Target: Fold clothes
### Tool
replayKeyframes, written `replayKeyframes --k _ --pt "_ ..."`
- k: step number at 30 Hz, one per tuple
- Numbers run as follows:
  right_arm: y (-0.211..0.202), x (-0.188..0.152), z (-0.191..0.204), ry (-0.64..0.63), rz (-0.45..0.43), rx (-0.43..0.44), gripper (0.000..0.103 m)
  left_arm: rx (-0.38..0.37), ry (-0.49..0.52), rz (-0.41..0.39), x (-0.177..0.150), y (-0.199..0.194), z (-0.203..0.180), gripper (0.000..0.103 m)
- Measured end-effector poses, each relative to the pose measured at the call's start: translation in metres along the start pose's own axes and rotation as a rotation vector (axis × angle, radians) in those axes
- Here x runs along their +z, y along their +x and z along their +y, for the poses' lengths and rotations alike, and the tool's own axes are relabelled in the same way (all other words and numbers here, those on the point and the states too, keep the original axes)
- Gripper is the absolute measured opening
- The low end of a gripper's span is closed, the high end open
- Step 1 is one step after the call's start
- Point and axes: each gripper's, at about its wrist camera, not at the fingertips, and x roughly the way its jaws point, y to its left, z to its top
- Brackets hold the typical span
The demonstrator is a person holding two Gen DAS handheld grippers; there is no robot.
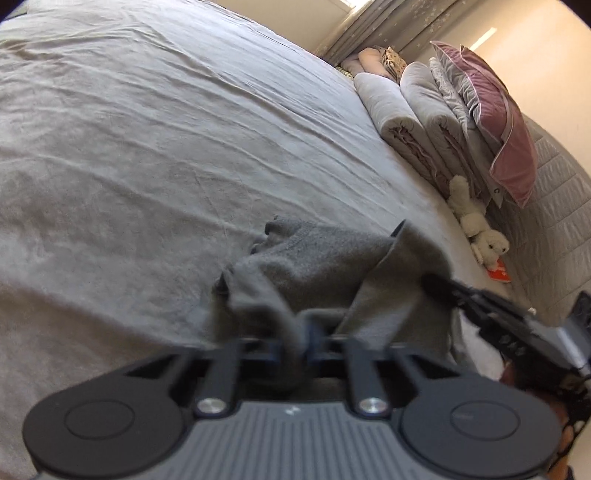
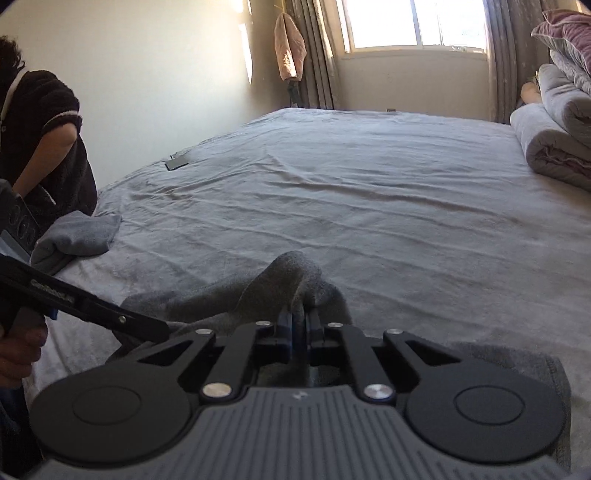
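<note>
Both tongs were clamped on the grey garment: the left tongs pinched one bunched fold, the right tongs another (a raised peak). The grey garment lay crumpled near the bed's near edge.

A home bedroom: wide bed, pillows, curtained window.
</note>
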Motion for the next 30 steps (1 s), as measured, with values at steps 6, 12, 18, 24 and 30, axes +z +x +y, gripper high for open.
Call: replayKeyframes --k 6,12,18,24,30 --pt "-0.044 0.021 0.003 0.004 -0.15 0.03 0.008 -0.09 0.02 -0.168 0.013 -0.05 -0.007 0.008" --pt "-0.082 0.03 -0.004 0.006 -0.24 0.091 0.007 -0.143 0.057 -0.246 0.017 -0.077 -0.013 0.007" --pt "-0.105 0.031 -0.032 0.14 -0.326 0.135 0.004 -0.083 0.06 -0.297 0.023 -0.087 -0.01 0.007" --pt "-0.123 0.037 -0.042 0.13 -0.371 -0.044 0.004 -0.015 0.13 -0.396 0.04 -0.117 -0.015 0.007" --pt "-0.211 0.07 -0.037 -0.01 -0.617 -0.266 0.004 -0.059 0.273 -0.564 0.061 -0.198 -0.06 0.007"
